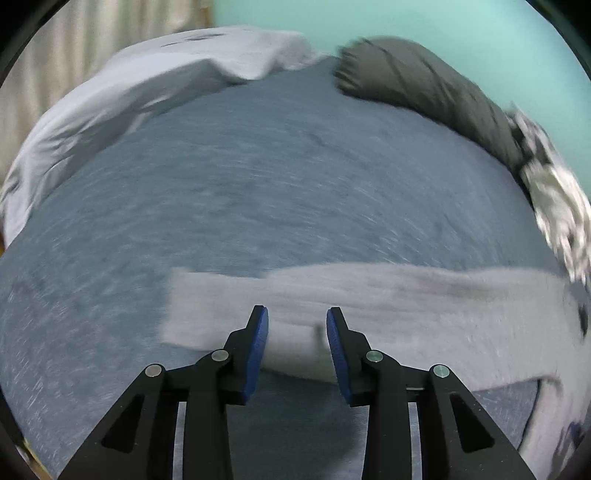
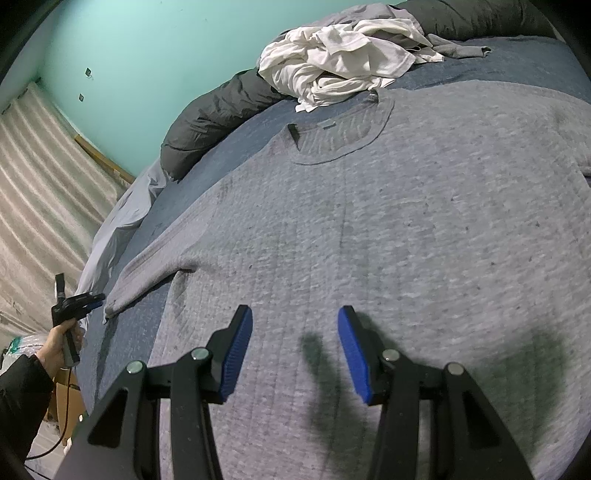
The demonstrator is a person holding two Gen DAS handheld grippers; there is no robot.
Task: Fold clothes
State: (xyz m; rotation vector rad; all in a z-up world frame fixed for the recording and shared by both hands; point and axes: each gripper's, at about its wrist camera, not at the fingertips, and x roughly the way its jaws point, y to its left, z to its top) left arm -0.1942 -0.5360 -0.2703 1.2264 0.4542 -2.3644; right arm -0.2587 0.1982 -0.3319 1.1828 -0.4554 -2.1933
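- where the curtain (image 2: pixel 40 192) hangs at the far left of the right wrist view, a hand (image 2: pixel 61 347) in a dark sleeve (image 2: pixel 22 398) holds the left gripper (image 2: pixel 96 297) just off the sleeve cuff (image 2: pixel 110 306) of the sweater, beside the edge of the bed.
- from the left wrist view, the left gripper (image 1: pixel 296 325) points down at the grey sweater sleeve (image 1: pixel 369 295), which lies flat across the blue bedspread (image 1: pixel 258 184); its blue pads stand apart on either side of the cuff end, released, not pressing the cloth. this view is blurred.
- a pale blue sheet (image 1: pixel 129 92) is bunched at the far left edge of the bed, and a dark grey duvet (image 1: pixel 424 85) is rolled along the far side against the teal wall (image 1: pixel 406 22).
- the grey knit sweater (image 2: pixel 369 221) lies spread flat on the bed, neckline (image 2: pixel 340 136) away from the camera, its left-hand sleeve stretched out toward the bed's edge.
- the right gripper (image 2: pixel 295 328) hovers over the sweater's lower body with its jaws standing apart and nothing between them; its shadow falls on the knit.
- beyond the neckline, a crumpled white garment (image 2: pixel 332 59) is heaped on the bedspread, touching the duvet behind it.
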